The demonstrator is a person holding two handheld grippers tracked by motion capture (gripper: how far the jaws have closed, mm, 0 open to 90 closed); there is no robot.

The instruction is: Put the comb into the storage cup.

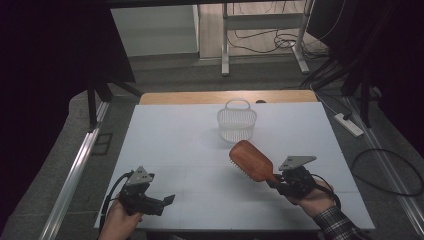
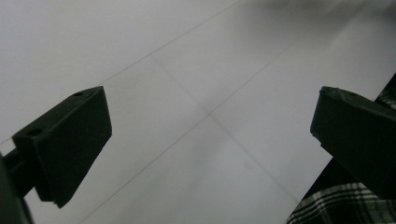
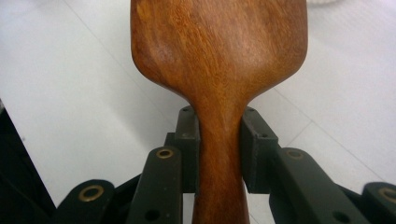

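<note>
Right gripper view: we see the right gripper (image 3: 219,149) pinching the handle of a wooden brush (image 3: 219,51), lifted above the table (image 1: 165,145) near its right front corner. A basket (image 1: 236,122) stands toward the far edge. The left gripper (image 2: 210,135), jaws spread, holds nothing at the left front corner.
</note>
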